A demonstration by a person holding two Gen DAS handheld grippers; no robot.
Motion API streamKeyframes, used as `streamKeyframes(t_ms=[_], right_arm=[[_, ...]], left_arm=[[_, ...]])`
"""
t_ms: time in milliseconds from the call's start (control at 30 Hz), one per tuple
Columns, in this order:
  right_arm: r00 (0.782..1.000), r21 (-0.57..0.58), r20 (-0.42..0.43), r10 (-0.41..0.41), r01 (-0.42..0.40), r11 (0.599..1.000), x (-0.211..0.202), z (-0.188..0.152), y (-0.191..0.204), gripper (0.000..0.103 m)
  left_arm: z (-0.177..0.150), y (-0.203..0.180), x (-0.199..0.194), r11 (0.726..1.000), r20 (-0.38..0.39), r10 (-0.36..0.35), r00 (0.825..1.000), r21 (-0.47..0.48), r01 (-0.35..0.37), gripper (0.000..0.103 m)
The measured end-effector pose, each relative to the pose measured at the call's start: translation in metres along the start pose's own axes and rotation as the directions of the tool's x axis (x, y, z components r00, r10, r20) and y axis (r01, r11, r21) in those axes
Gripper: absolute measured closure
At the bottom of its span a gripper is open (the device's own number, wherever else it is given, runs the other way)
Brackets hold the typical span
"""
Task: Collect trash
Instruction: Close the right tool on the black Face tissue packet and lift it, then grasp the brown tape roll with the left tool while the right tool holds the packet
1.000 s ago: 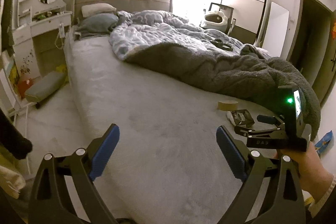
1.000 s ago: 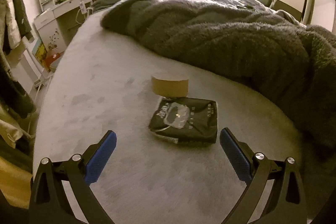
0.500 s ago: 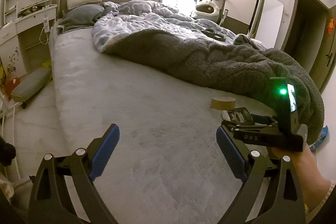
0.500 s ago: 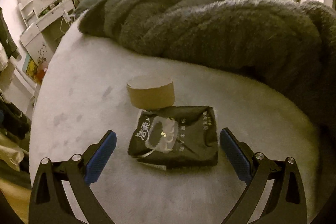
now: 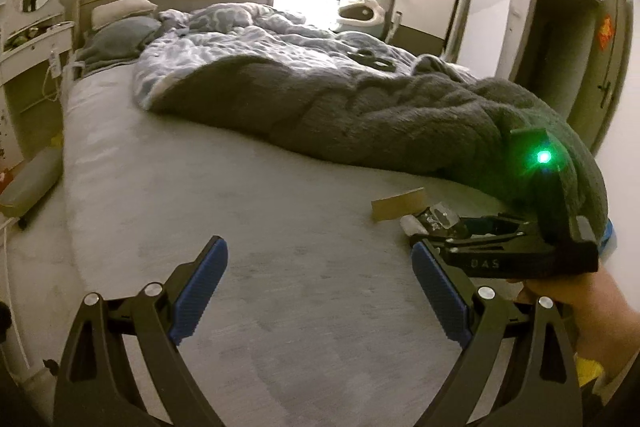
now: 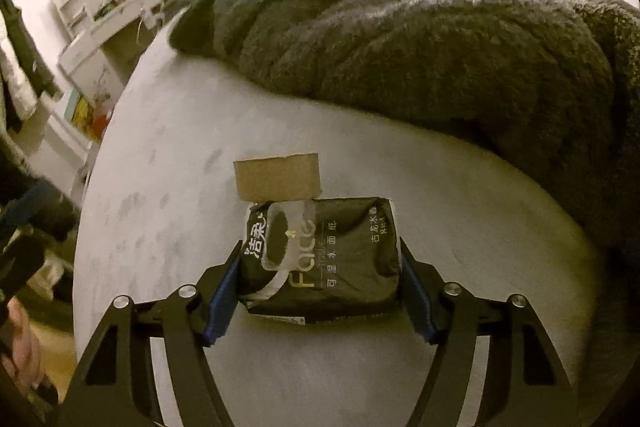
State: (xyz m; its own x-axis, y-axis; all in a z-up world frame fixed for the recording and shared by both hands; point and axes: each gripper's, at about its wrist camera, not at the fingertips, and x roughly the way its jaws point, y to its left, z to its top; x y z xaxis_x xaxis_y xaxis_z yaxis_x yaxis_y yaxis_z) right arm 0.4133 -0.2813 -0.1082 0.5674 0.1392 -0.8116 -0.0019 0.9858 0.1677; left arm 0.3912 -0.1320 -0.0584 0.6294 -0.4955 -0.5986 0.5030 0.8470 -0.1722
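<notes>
A black tissue pack [image 6: 324, 259] lies on the grey bed sheet [image 6: 168, 187], with a brown cardboard tape roll [image 6: 278, 177] just behind it, touching it. My right gripper [image 6: 320, 291] has closed in on the pack; both blue pads touch its sides. In the left wrist view the right gripper body [image 5: 516, 251] with a green light sits over the pack [image 5: 436, 217], and the roll [image 5: 398, 207] lies to its left. My left gripper [image 5: 320, 291] is open and empty above bare sheet.
A thick grey blanket [image 6: 420, 39] is heaped just behind and right of the trash. The bed's left edge [image 5: 68, 187] drops to the floor beside a white dresser [image 6: 100, 27]. A doorway [image 5: 560, 39] is at far right.
My right gripper moved forward and down over the tissue pack and its jaws closed onto the pack's sides. The left gripper moved forward and lower over the bed, still open.
</notes>
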Motion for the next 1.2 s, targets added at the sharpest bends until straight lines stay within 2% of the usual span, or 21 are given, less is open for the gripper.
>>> streamKeyframes(t_ms=[167,400,500,633,833,933,1000,1100,1200], right_arm=[[0.997,-0.022,-0.076,0.031,-0.033,0.999,-0.003,-0.006,-0.012,0.032],[0.990,0.004,-0.092,0.110,-0.110,0.994,-0.009,-0.011,-0.025,0.032],[0.988,-0.010,-0.091,0.124,-0.126,0.992,-0.012,-0.014,-0.028,0.032],[0.988,-0.041,-0.091,0.127,-0.131,0.991,-0.010,-0.009,-0.025,0.032],[0.985,-0.054,-0.093,0.145,-0.150,0.987,-0.010,-0.008,-0.026,0.032],[0.985,-0.061,-0.096,0.143,-0.149,0.987,-0.009,-0.009,-0.025,0.032],[0.985,-0.061,-0.096,0.144,-0.150,0.987,-0.009,-0.008,-0.024,0.032],[0.984,-0.053,-0.095,0.151,-0.156,0.986,-0.009,-0.006,-0.025,0.032],[0.984,-0.051,-0.092,0.153,-0.159,0.986,-0.008,-0.005,-0.024,0.032]], left_arm=[[0.007,-0.017,0.020,0.999,-0.031,-0.039,0.999,0.002,0.040,0.008],[0.016,-0.055,0.057,0.989,-0.098,-0.138,0.985,0.040,0.143,0.008],[0.018,-0.063,0.075,0.980,-0.138,-0.192,0.972,0.029,0.198,0.008],[0.025,-0.068,0.101,0.960,-0.205,-0.276,0.939,-0.009,0.280,0.008],[0.029,-0.066,0.129,0.940,-0.282,-0.341,0.897,-0.067,0.336,0.010],[0.030,-0.066,0.140,0.941,-0.309,-0.338,0.889,-0.085,0.328,0.020],[0.029,-0.064,0.148,0.940,-0.331,-0.342,0.880,-0.108,0.325,0.034],[0.027,-0.064,0.153,0.940,-0.340,-0.341,0.876,-0.118,0.321,0.046],[0.027,-0.062,0.150,0.937,-0.326,-0.349,0.879,-0.135,0.323,0.047]])
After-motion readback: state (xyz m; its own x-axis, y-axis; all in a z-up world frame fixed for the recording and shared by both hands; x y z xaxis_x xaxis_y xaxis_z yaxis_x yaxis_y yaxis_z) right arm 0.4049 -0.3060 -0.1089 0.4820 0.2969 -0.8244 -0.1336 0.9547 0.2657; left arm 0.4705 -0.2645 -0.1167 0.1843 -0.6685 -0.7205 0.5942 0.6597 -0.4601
